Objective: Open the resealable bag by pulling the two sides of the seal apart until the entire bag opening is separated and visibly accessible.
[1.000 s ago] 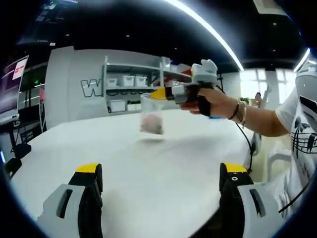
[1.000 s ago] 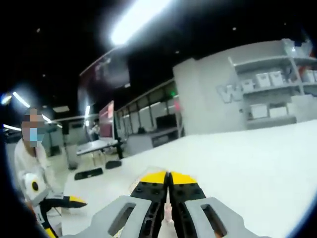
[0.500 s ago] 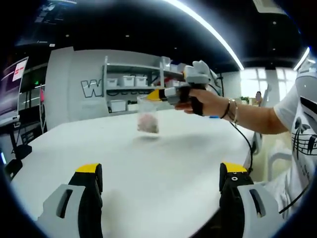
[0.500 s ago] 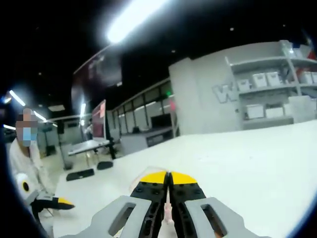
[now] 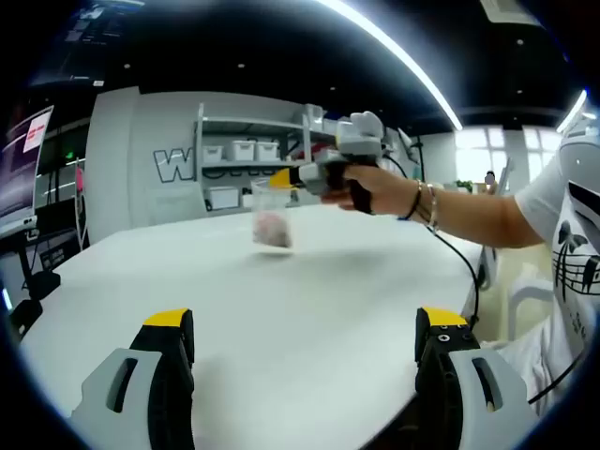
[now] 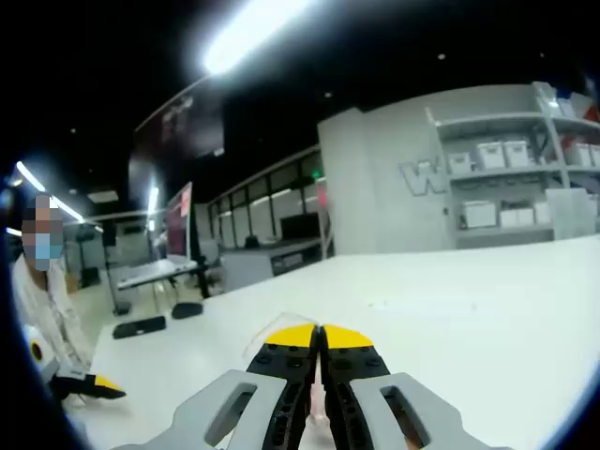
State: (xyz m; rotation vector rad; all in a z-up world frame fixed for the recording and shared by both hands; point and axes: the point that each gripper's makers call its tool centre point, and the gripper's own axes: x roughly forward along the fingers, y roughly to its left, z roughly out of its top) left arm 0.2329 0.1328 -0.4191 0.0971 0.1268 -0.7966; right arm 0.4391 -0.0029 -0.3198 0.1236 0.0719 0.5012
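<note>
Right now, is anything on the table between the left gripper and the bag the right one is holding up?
Nothing visible. The left gripper is open, its fingers low over bare white table. The bag hangs from the right gripper across the table, with only open tabletop between.

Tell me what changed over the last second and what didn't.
In the left gripper view the right gripper, shut on the clear bag, has carried it farther out over the white table, away from the camera. The left gripper stayed open and empty; the bag's seal isn't being pulled apart yet.
</note>
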